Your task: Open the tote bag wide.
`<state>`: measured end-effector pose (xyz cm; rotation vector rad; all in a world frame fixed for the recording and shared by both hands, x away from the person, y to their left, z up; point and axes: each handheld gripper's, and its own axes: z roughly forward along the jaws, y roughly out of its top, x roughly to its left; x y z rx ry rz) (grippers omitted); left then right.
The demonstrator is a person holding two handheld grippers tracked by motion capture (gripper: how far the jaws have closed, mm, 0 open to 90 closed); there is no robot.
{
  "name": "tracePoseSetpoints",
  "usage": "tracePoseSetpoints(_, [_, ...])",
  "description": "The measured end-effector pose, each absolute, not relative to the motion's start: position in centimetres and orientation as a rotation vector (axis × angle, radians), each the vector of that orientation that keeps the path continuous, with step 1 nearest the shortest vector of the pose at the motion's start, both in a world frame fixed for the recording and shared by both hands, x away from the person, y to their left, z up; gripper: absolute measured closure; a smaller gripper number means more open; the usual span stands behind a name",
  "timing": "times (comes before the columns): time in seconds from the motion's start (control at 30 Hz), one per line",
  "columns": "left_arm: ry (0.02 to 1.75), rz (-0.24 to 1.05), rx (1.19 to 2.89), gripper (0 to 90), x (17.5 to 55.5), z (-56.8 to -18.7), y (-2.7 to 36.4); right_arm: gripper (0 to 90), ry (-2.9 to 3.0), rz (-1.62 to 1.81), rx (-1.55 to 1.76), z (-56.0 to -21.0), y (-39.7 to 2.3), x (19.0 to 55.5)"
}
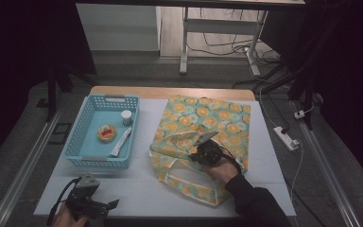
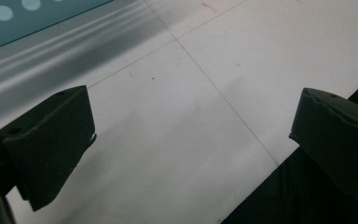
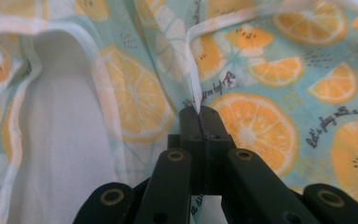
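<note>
A fabric bag [image 1: 203,127] printed with orange slices on teal lies flat on the white table [image 1: 142,184], its handles and mouth toward the person. My right gripper [image 1: 203,146] rests on the bag near its mouth. In the right gripper view the jaws are pressed together, pinching the white-trimmed edge of the bag [image 3: 193,88]. My left gripper [image 1: 112,204] hovers over the table's front left corner, open. In the left gripper view its two black fingers [image 2: 51,140] stand wide apart with bare table between them.
A light blue plastic basket [image 1: 90,158] sits at the table's left, holding a small white cup [image 1: 126,117], a round packet with a red centre [image 1: 107,133] and a white tube [image 1: 121,142]. A power strip [image 1: 286,137] lies on the floor to the right.
</note>
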<state>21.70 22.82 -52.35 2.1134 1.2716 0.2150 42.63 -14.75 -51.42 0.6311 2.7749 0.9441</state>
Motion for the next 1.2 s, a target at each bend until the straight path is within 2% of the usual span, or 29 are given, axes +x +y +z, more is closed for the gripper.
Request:
tracePoseSetpoints(0.37, [1.272, 0.212, 2.113, 0.0, 21.7, -52.4, 22.8, 90.0, 2.712, 1.124, 0.667, -48.9, -15.8, 42.7])
tracePoseSetpoints(1.2, [1.274, 0.202, 2.111, 0.0, 21.8, -52.4, 22.9, 90.0, 2.622, 1.268, 0.66, -43.5, -16.1, 43.0])
